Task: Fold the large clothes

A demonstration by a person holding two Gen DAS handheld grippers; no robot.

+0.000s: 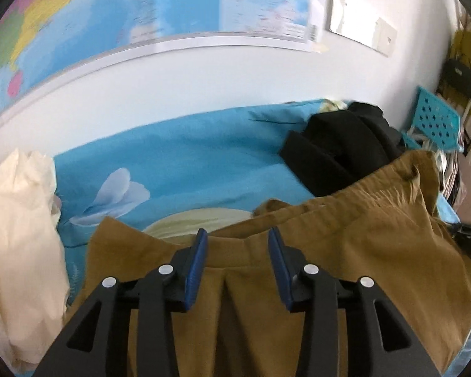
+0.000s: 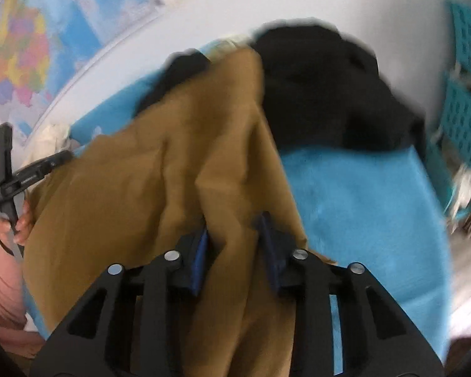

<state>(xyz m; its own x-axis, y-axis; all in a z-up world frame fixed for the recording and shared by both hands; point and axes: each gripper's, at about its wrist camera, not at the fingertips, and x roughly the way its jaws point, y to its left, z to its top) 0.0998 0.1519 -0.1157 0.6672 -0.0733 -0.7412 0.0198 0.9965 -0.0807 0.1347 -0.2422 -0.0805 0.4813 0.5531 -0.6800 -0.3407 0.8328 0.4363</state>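
Observation:
A mustard-brown garment [image 1: 298, 282] lies spread on a blue bed sheet [image 1: 179, 157], its waistband running across just past my left fingertips. My left gripper [image 1: 238, 245] hovers over that waistband, open, its blue pads wide apart with nothing pinched between them. In the right wrist view the same brown garment [image 2: 141, 172] is bunched, and one upright fold of it fills the gap between the pads. My right gripper [image 2: 234, 235] is shut on that fold. At the left edge of that view a hand [image 2: 15, 226] holds the black handle [image 2: 3, 163] of the left gripper.
A heap of black clothes [image 1: 339, 144] sits at the far right of the bed, partly under the brown cloth. Crumpled cream fabric [image 1: 18, 235] lies at the left. A white wall with a map [image 1: 110, 9] backs the bed. A teal perforated stool [image 1: 436, 119] stands beyond its right end.

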